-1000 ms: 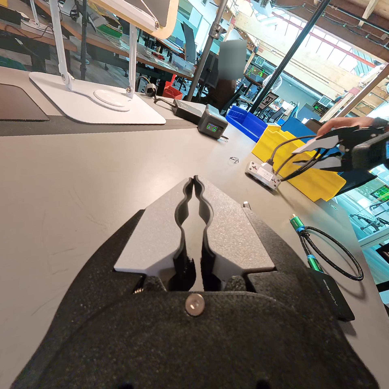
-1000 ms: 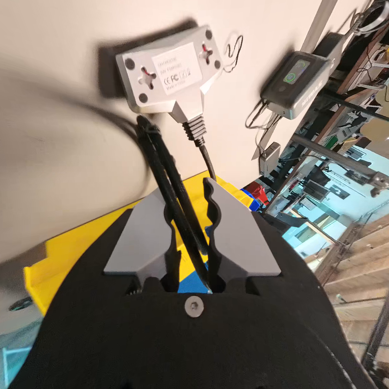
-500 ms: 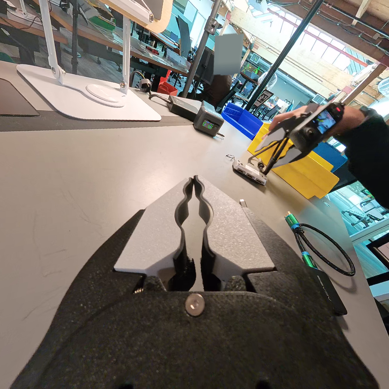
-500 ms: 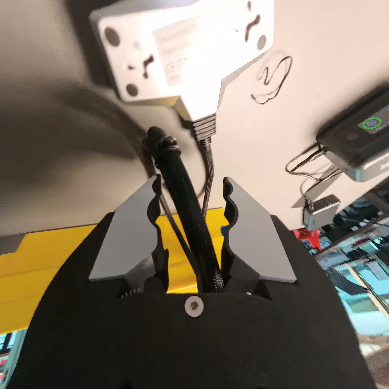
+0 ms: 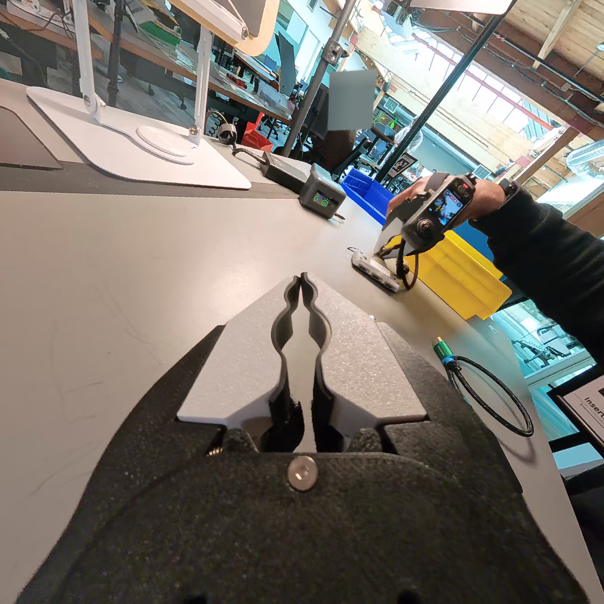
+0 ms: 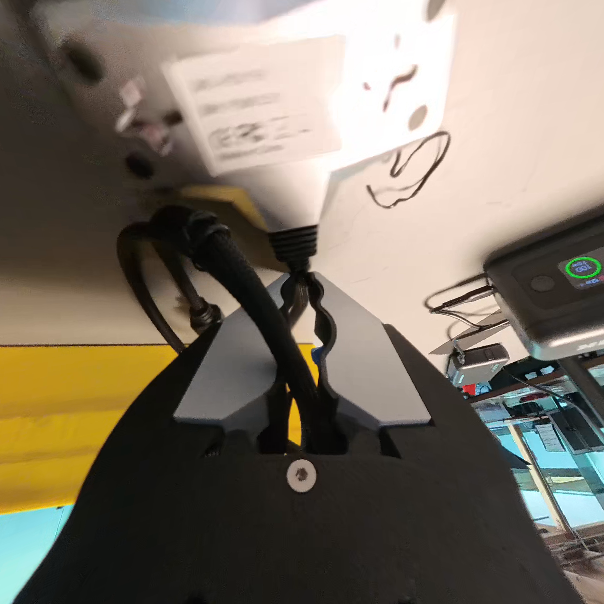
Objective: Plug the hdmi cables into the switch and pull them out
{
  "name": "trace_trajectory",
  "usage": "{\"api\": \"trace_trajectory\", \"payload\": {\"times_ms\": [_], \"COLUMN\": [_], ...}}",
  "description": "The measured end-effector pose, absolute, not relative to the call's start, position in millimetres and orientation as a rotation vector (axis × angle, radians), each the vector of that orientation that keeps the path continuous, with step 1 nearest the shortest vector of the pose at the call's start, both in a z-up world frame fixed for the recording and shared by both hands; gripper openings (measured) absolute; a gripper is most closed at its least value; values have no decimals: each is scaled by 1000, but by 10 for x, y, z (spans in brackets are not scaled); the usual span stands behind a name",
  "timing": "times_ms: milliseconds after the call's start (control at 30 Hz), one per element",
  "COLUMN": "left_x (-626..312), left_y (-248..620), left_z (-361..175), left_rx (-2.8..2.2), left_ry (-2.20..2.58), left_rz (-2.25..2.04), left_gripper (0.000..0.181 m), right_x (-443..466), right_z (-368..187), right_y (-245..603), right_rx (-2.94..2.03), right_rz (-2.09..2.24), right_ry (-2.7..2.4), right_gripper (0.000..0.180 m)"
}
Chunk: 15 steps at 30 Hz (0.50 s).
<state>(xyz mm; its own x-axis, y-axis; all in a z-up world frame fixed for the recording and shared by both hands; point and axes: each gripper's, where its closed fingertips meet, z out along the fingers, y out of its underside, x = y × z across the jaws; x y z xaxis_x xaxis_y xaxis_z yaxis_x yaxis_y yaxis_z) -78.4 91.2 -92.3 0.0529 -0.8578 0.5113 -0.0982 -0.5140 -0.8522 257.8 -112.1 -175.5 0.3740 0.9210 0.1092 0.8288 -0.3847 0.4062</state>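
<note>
The silver HDMI switch lies on the grey table beside a yellow bin, label side up; it shows close and blurred in the right wrist view. My right gripper is shut on the switch's own thin cable just below its black strain relief. A tied bundle of black braided cable lies across its left finger. In the left wrist view the right gripper points down at the switch. My left gripper is shut and empty, low over the table. A loose HDMI cable with green plugs lies to its right.
A yellow bin and a blue bin stand behind the switch. A grey power bank, a black adapter and a white lamp base sit at the back. A thin black wire loop lies by the switch. The tips of one gripper are about 40 cm away from the tips of the other.
My right gripper has come down close to the switch and shut on its thin cable; half a second ago it was open. My left gripper has stayed shut and hardly moved.
</note>
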Motion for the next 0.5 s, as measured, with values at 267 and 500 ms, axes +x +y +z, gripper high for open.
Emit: {"api": "trace_trajectory", "payload": {"times_ms": [267,500], "left_x": [-780,-771], "left_y": [903,879], "left_z": [-937,-948], "left_rx": [-1711,-1713], "left_ry": [964,980], "left_rz": [-1530,-1520], "left_gripper": [1,1], "right_x": [2354,2691], "right_z": [-891,18], "right_y": [-1249,-1517], "right_rx": [2689,2891], "right_rz": [460,645], "right_ry": [1556,1396], "right_gripper": [8,9]}}
